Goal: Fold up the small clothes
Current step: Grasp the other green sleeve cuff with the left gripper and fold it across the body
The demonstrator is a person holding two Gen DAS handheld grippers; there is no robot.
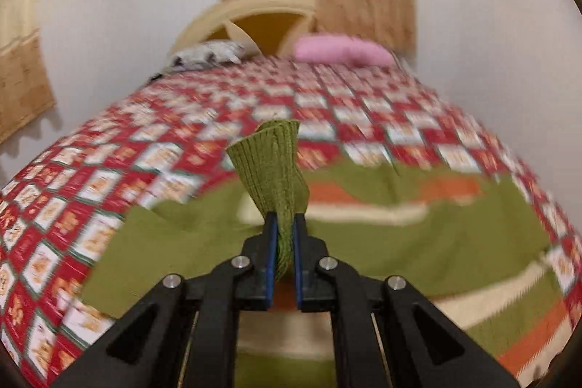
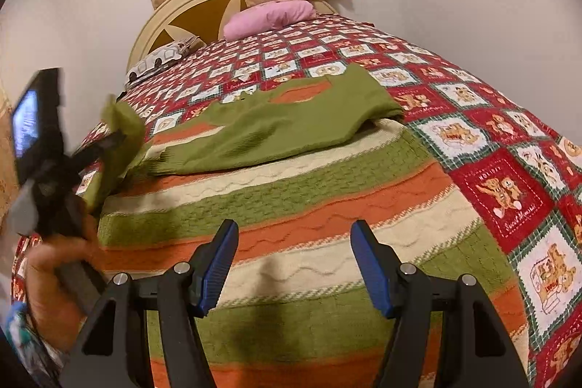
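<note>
Left tool [image 1: 283,224] clamped on ribbed green cuff [image 1: 271,162] of striped green, orange and cream knitted sweater [image 2: 291,191], lifted above it. Right tool [image 2: 294,264] wide open, holding nothing, hovering over sweater body spread on red-and-white checked bear-print bedspread [image 2: 509,140].

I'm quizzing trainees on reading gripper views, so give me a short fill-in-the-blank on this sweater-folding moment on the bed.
1. The left gripper is shut on the sweater's ribbed green ____.
2. The right gripper hovers with its fingers ____.
3. The striped green, orange and cream knitted sweater lies on a red checked teddy-bear ____.
4. The pillow by the cream headboard is ____.

Missing words: cuff; open; bedspread; pink
</note>
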